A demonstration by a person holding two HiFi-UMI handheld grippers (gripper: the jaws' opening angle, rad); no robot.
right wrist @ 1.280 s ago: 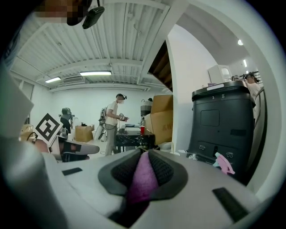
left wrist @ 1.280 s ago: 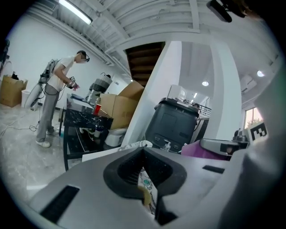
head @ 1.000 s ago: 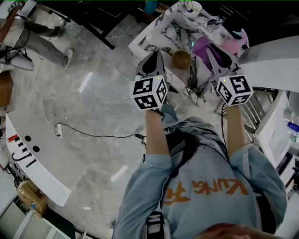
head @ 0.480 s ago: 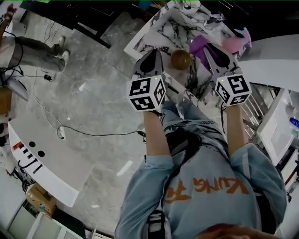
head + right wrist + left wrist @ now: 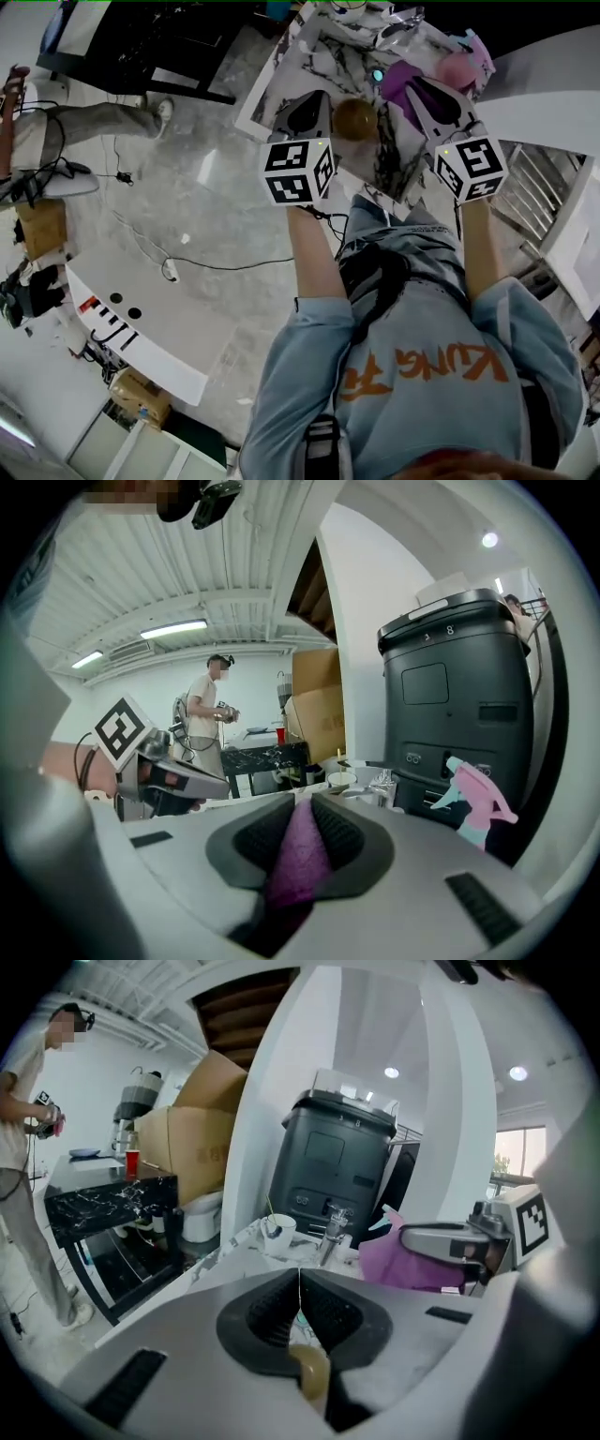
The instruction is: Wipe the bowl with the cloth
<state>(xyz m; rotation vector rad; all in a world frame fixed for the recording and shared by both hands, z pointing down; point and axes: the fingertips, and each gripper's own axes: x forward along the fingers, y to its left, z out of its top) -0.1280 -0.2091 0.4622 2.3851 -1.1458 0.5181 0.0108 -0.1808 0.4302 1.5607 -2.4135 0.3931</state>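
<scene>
Round brown bowl (image 5: 356, 119) just right of the left gripper (image 5: 312, 97), its tan edge between the closed jaws, purple cloth (image 5: 298, 850) pinched in the right gripper (image 5: 302, 803), bunched, spreading left beside the bowl

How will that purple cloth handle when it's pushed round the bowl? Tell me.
Probably floppy: the purple cloth pinches thin in the right gripper and bunches round it in the head view. Its fuzzy surface should grip the bowl rather than slip.
</scene>
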